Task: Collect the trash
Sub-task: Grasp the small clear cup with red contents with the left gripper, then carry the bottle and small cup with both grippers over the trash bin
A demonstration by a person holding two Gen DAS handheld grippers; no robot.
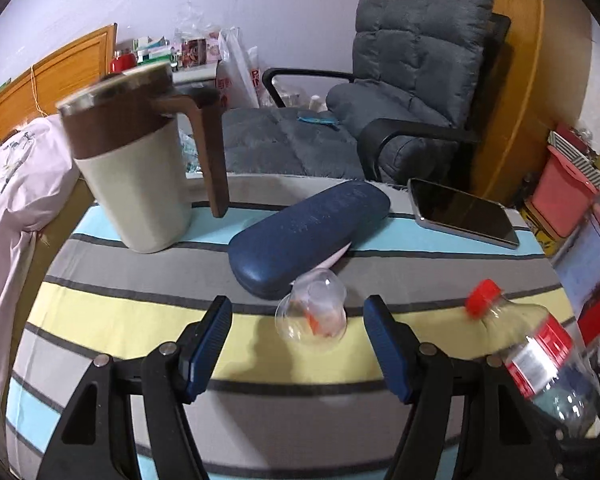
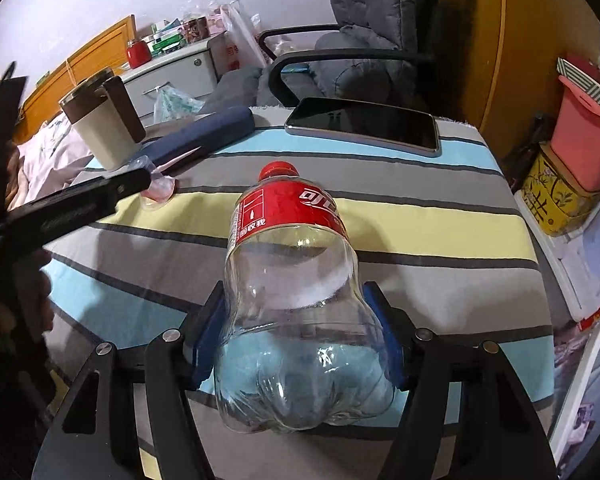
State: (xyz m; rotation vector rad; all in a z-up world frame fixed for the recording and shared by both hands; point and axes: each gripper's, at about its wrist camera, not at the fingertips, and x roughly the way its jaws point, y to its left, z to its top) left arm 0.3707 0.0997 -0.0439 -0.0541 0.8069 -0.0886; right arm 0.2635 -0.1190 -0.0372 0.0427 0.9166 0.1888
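A clear plastic cup [image 1: 312, 316] with orange residue lies on its side on the striped tablecloth [image 1: 140, 320]. My left gripper [image 1: 298, 301] is open; the cup sits just past its fingertips, between them, touching neither pad. An empty clear bottle [image 2: 296, 320] with a red cap and red label lies in my right gripper [image 2: 294, 290], whose blue pads press into its lower body. In the left wrist view the bottle [image 1: 540, 356] shows at the right, tilted above the cloth. In the right wrist view a left finger [image 2: 100, 196] reaches beside the cup [image 2: 160, 190].
Behind the cup lie a dark blue glasses case [image 1: 308, 236] with a pink strip under it and a black phone [image 1: 464, 212]. A cream and brown mug [image 1: 140, 160] stands at the left. A grey chair [image 1: 400, 100] stands beyond the table, pink bedding [image 1: 12, 200] to the left, and a pink bin [image 2: 584, 144] to the right.
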